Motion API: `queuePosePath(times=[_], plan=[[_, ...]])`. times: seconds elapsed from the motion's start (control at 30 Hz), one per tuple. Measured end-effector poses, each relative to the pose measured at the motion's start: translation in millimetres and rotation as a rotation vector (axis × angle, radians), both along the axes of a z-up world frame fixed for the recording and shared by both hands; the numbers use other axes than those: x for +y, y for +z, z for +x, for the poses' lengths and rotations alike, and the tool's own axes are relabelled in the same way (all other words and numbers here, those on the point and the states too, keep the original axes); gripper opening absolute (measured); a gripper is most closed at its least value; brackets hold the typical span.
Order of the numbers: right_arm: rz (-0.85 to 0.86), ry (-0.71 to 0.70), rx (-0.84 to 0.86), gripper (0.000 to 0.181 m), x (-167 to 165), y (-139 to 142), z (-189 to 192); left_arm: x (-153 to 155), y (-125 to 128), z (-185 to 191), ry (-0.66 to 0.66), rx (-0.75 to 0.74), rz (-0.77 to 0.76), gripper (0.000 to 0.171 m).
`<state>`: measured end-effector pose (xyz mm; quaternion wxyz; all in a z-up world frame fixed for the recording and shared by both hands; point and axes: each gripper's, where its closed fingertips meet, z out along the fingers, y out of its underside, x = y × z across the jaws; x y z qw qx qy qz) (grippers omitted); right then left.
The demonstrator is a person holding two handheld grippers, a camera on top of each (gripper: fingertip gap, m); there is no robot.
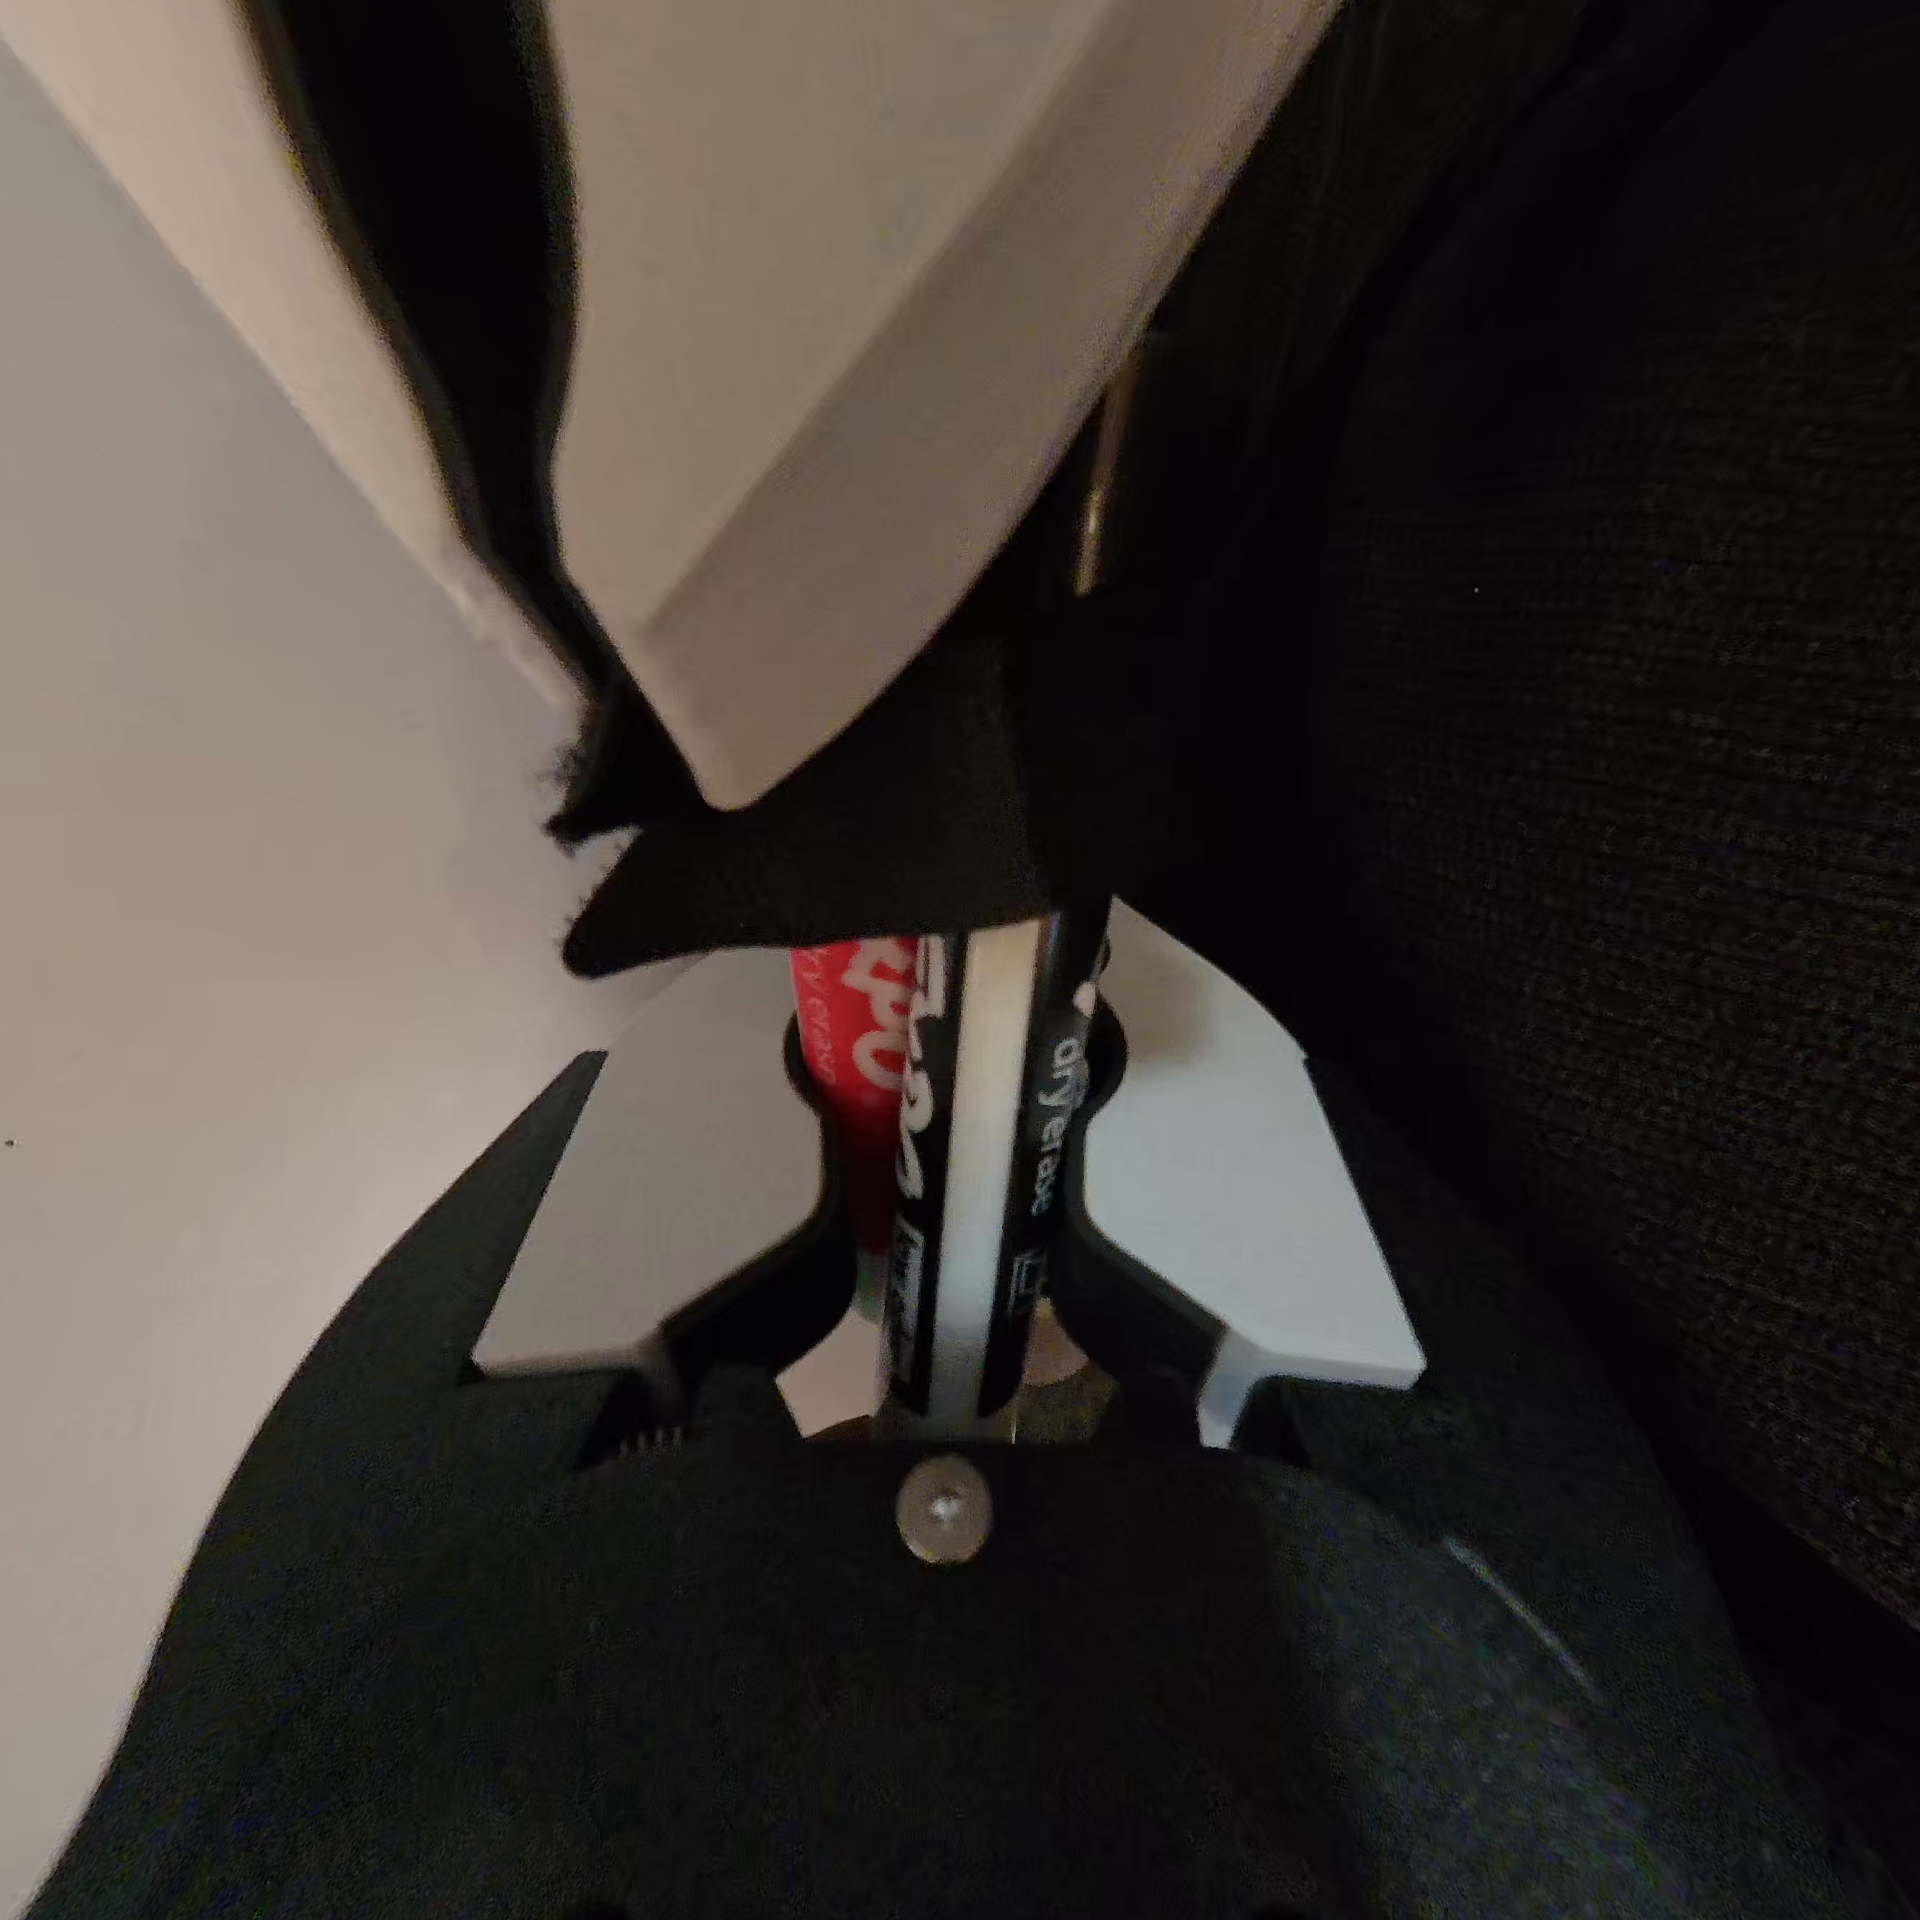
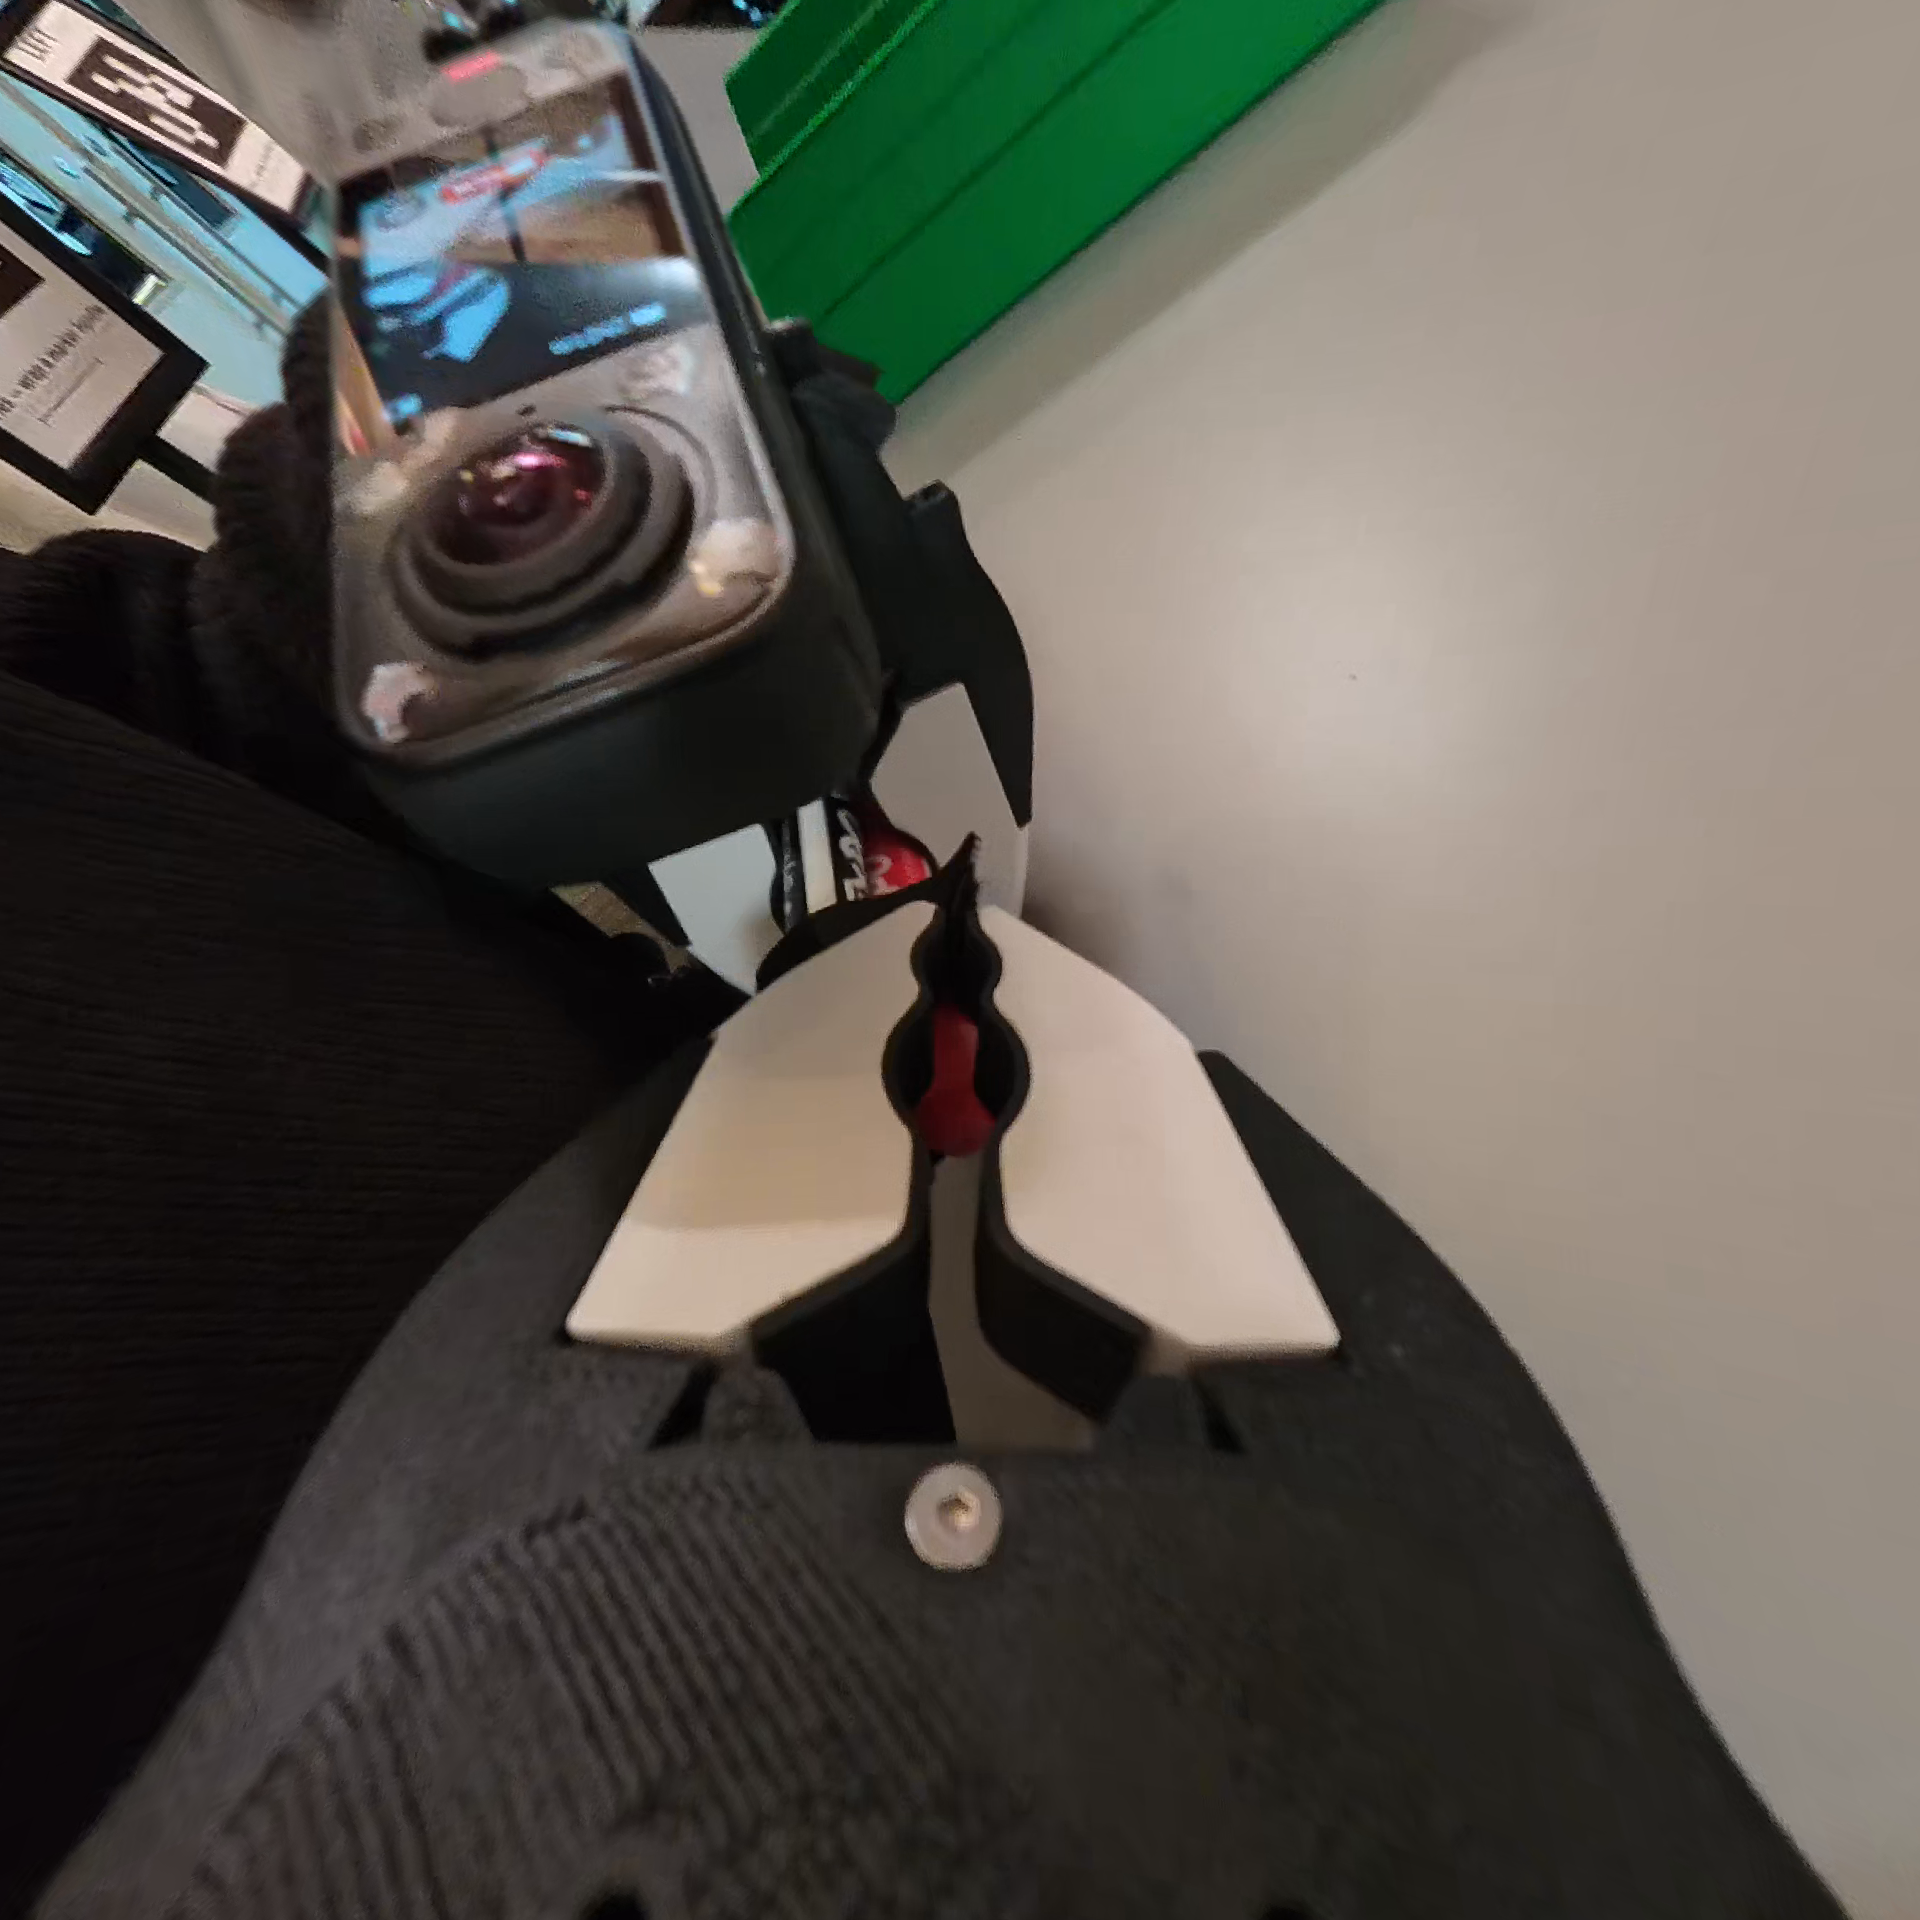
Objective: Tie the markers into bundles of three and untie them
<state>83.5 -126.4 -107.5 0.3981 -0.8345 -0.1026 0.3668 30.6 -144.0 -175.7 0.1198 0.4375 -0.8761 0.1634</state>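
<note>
Above the counter (image 2: 1455,623): markers (image 1: 935,1143) clamped upright in left gripper (image 1: 951,1101) jaws; right gripper (image 2: 961,997) jaws nearly shut, pinching black strap (image 1: 810,883) at the bundle; wrapping or unwrapping, unclear; next, steady strap pull.

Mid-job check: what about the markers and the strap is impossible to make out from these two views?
- Marker count: left wrist view, black strap and left gripper cover the bundle.
- Strap state, tied or loose: left wrist view, right gripper blocks it.
- What the right gripper pinches: right wrist view, only a black tip and red piece show.
</note>
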Motion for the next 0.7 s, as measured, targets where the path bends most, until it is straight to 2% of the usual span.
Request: queuePosePath(times=[0.1, 0.2, 0.33, 0.57, 0.7], plan=[[0.047, -0.026, -0.023, 0.002, 4, 1, 2, 3, -1, 1, 0.018, 0.004, 0.002, 0.043], [0.011, -0.037, 0.039, 0.005, 5, -2, -1, 4, -2, -1, 0.018, 0.006, -0.009, 0.042], [-0.001, -0.052, 0.15, 0.027, 6, 3, 1, 4, -2, -2, 0.02, 0.012, -0.006, 0.042], [0.017, -0.098, 0.16, 0.036, 5, 10, 18, 7, -2, -2, 0.03, 0.014, -0.005, 0.042], [-0.005, -0.094, 0.159, 0.045, 2, 7, 11, 13, -2, -2, 0.051, 0.017, -0.003, 0.042]])
